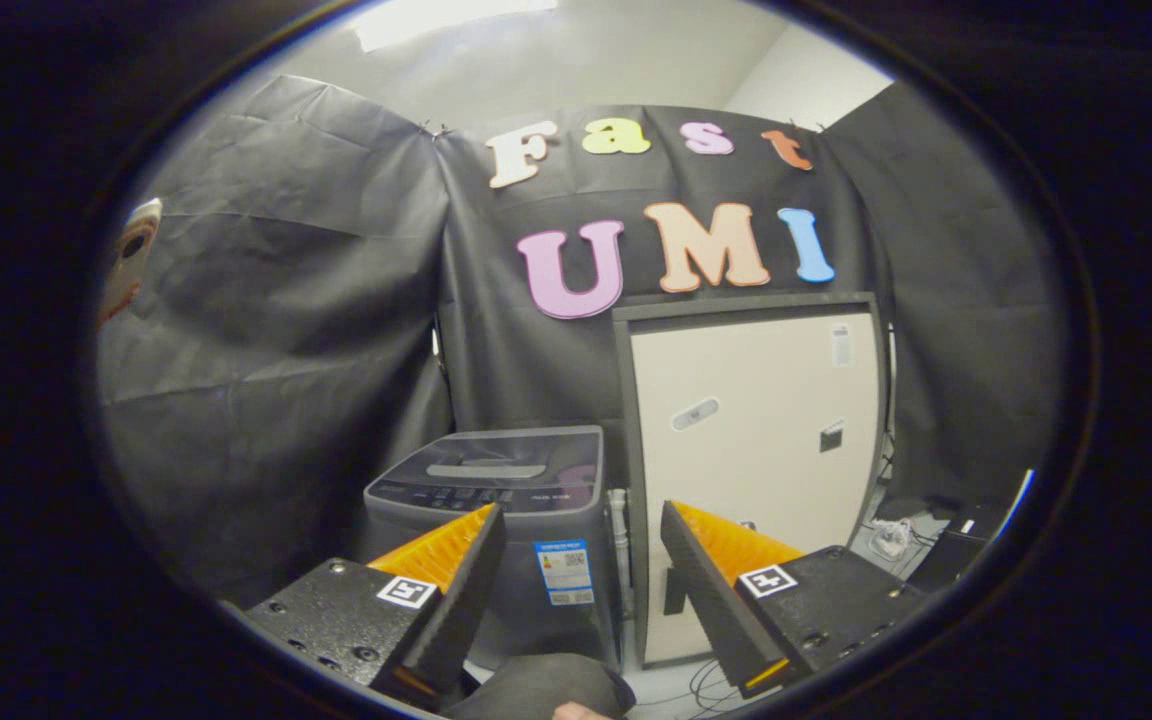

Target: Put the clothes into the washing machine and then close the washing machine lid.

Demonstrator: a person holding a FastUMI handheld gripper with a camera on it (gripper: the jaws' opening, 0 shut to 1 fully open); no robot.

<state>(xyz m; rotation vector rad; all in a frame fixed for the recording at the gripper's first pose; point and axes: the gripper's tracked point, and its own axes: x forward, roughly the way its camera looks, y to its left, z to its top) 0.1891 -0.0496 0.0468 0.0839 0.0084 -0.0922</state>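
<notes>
A grey top-loading washing machine (516, 520) stands ahead, beyond my left finger, against the black cloth wall. Its dark glass lid (496, 465) lies flat and shut over the tub. My gripper (581, 530) hangs in the air short of the machine, open, with nothing between its fingers. Low down between the fingers sits a dark grey rounded lump of cloth (546, 690), with a bit of a hand just below it.
A tall beige appliance with a grey frame (756, 450) stands right of the washer, almost touching it. Cables and a small white object (891, 540) lie on the floor at the far right. Black cloth walls close in on all sides.
</notes>
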